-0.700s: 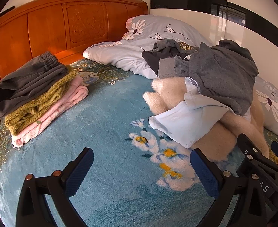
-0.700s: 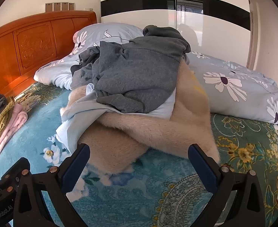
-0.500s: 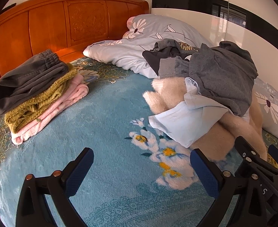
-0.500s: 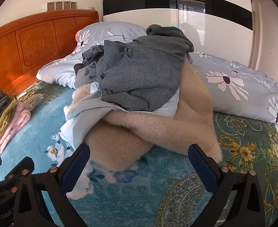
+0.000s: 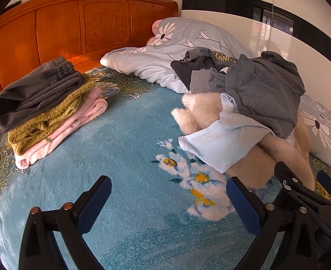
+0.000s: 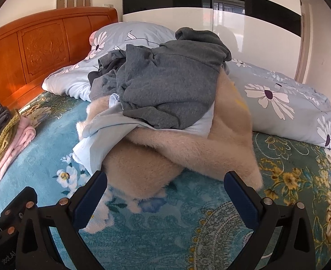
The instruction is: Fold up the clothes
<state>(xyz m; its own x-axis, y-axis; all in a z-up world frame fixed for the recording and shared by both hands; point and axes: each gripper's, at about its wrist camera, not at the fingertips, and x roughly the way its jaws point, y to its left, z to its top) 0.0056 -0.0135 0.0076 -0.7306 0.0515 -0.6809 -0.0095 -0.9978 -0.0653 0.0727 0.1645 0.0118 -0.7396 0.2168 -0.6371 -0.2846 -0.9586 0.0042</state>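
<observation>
A heap of unfolded clothes lies on the bed: a grey sweatshirt [image 6: 172,85] on top, a light blue shirt [image 6: 104,132] under it, a fluffy beige garment [image 6: 165,157] at the bottom. The heap also shows at the right of the left wrist view, with the grey sweatshirt [image 5: 262,94] and blue shirt [image 5: 217,141]. A folded stack [image 5: 41,108] of grey, olive and pink clothes sits at the left. My left gripper [image 5: 168,198] is open and empty above the blanket. My right gripper [image 6: 165,191] is open and empty, just before the beige garment.
The bed has a teal floral blanket [image 5: 124,157], floral pillows [image 6: 284,110] behind the heap, and an orange wooden headboard [image 5: 75,27]. A glossy white wardrobe [image 6: 244,33] stands beyond the bed.
Both grippers have moved a little closer to the heap, which looms larger in the right wrist view. Both stay open.
</observation>
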